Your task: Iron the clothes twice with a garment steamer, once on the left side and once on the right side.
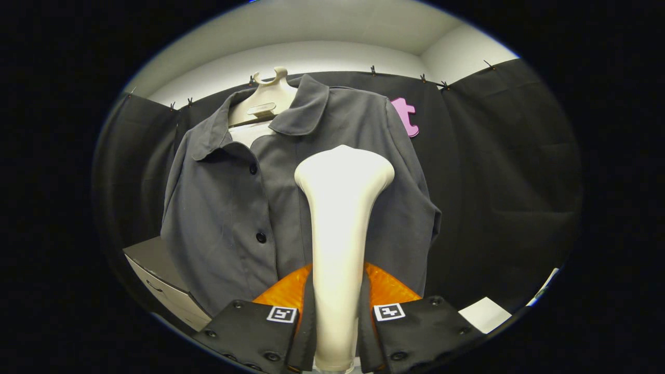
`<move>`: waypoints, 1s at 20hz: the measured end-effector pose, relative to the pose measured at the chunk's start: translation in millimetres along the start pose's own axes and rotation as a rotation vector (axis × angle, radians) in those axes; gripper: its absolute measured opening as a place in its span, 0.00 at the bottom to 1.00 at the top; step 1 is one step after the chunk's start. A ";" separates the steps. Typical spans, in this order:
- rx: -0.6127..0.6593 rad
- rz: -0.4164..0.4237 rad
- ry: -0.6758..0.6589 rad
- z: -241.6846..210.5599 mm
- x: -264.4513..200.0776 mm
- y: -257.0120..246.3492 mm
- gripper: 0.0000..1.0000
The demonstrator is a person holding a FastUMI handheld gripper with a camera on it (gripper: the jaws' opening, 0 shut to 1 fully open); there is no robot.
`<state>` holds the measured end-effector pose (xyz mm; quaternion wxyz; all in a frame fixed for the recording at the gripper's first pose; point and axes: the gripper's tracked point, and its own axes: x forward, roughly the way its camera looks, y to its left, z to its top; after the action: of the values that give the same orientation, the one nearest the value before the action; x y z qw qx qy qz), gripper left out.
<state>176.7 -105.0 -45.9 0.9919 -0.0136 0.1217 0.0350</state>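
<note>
In the lower middle of the frame the gripper (336, 317) is pinching the slim neck of a cream-white plastic garment steamer (340, 223), with one finger pressed against each side of its handle. The steamer rises from between the fingers and flares into a broad rounded head at the centre of the frame, its back towards the camera. Whether the head touches the cloth or hovers just in front of it cannot be told from this angle.

Behind it, filling the middle and left of the frame, hangs a dark grey buttoned shirt (223, 208) with a wide collar, draped on a cream plastic hanger (266, 96) in the upper centre. The steamer's head sits over the panel to the right of the button line, roughly at chest height. A pale cardboard box (161, 283) stands at the lower left, beside the shirt's hem.

The step in hand appears to be a pass over the picture-right half of the shirt. The next move likely calls for keeping the head facing the fabric and drawing it steadily along that panel, then shifting across the buttons to treat the other half without snagging the placket.
</note>
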 end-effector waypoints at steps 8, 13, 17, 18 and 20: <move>0.004 -0.017 0.064 -54.5 -7.7 -7.5 0.40; 0.024 -0.025 0.113 -92.8 -15.7 -12.9 0.40; 0.029 -0.025 0.138 -118.0 -22.1 -16.7 0.40; 0.032 -0.025 0.147 -126.4 -23.7 -16.6 0.40; 0.042 -0.026 0.165 -142.1 -26.0 -17.6 0.40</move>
<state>118.6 -129.3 -177.0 0.9789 0.0027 0.2037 0.0183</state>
